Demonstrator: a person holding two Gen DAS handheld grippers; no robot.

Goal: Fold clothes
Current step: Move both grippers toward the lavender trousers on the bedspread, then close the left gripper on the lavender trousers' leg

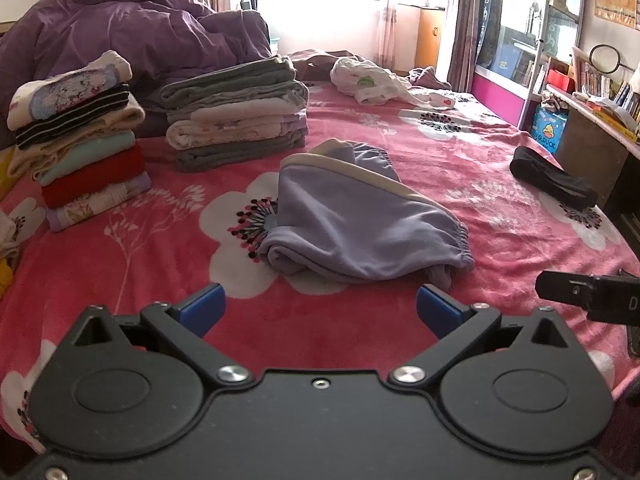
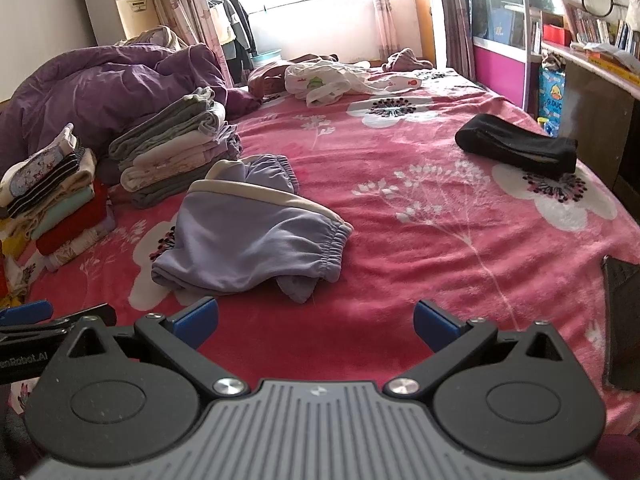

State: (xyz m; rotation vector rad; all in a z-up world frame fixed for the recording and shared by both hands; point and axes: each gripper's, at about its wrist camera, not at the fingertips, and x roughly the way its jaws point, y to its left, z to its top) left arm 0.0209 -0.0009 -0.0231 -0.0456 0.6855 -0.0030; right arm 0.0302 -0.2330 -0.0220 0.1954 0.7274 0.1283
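Purple pants [image 1: 360, 216]: lie loosely bunched on the bed [image 1: 460, 168], long side slanting away.
Left claw [image 1: 320, 308]: wide, empty, right behind them.
Right claw [image 2: 316, 320]: wide, empty, off to their right.

Soft matt lilac cloth shorts [image 1: 360, 216] on fleecy pink blanket [image 1: 460, 168]

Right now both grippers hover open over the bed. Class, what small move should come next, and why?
Probably ease the left gripper forward and down to the near edge of the lilac garment. It lies loosely folded and rumpled on the pink bedspread, apart from the two folded stacks, and both the left and the right gripper are open and hold nothing.
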